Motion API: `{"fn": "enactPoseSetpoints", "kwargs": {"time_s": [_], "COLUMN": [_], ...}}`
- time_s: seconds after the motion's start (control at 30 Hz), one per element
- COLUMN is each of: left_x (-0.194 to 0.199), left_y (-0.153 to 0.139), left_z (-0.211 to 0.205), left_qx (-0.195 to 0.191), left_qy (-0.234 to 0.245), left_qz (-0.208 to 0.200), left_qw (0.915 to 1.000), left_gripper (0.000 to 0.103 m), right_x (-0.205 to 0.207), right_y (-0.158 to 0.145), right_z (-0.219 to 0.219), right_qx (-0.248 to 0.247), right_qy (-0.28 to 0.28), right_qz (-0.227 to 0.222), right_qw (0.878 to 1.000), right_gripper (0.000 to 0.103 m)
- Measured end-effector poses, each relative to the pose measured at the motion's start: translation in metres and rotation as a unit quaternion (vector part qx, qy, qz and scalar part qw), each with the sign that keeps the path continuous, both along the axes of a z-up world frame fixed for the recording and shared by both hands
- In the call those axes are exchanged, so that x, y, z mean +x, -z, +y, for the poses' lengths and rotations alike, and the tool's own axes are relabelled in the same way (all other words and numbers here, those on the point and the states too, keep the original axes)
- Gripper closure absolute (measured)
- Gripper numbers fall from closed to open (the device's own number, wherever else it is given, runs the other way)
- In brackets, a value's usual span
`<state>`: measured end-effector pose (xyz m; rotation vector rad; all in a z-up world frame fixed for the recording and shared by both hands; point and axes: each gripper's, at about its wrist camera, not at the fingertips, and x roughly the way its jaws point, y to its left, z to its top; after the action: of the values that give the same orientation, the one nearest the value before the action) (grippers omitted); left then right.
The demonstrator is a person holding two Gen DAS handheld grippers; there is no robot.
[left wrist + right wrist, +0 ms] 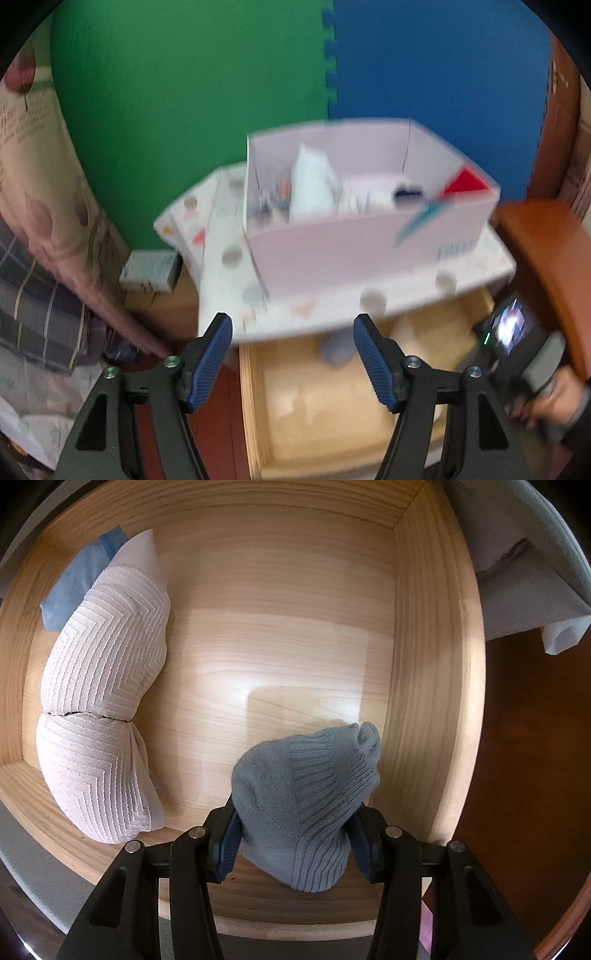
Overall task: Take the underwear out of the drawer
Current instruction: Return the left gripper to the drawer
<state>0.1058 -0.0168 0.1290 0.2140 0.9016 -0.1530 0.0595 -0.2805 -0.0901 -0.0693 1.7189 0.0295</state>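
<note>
In the right wrist view my right gripper is shut on a grey ribbed knit bundle and holds it over the open wooden drawer. Two pale zigzag-textured folded garments lie along the drawer's left side, with a blue cloth behind them. In the blurred left wrist view my left gripper is open and empty above the drawer. The grey bundle shows between its fingers, further off.
A pale pink open box holding white and dark items stands on a white patterned tabletop above the drawer. Green and blue foam mats back the scene. Bedding lies at the left. A brown wooden surface is at the right.
</note>
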Motion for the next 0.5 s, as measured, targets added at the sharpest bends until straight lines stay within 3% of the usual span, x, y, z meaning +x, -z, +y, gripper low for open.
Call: {"fn": "enactPoseSetpoints", "kwargs": {"time_s": [0.13,0.27,0.37,0.5], "left_x": [-0.021,-0.031,-0.031,-0.035], "left_y": [0.061,0.104,0.119,0.123], "left_z": [0.0,0.007,0.011,0.012], "left_qx": [0.017,0.005,0.0,0.002], "left_qy": [-0.018,-0.048,-0.063,-0.078], "left_qz": [0.046,0.084,0.109,0.095], "left_qw": [0.9986,0.9953,0.992,0.9924], "left_gripper": [0.033,0.033,0.033,0.033], "right_x": [-0.001,-0.004,-0.005,-0.007], "right_y": [-0.007,-0.019,-0.027,-0.044], "right_z": [0.005,0.006,0.006,0.011], "right_qx": [0.005,0.021,0.031,0.044], "right_qy": [-0.001,0.01,0.018,0.02], "right_qz": [-0.015,-0.042,-0.055,-0.065], "right_qw": [1.0,0.999,0.998,0.997], "right_gripper": [0.056,0.056,0.056,0.056]}}
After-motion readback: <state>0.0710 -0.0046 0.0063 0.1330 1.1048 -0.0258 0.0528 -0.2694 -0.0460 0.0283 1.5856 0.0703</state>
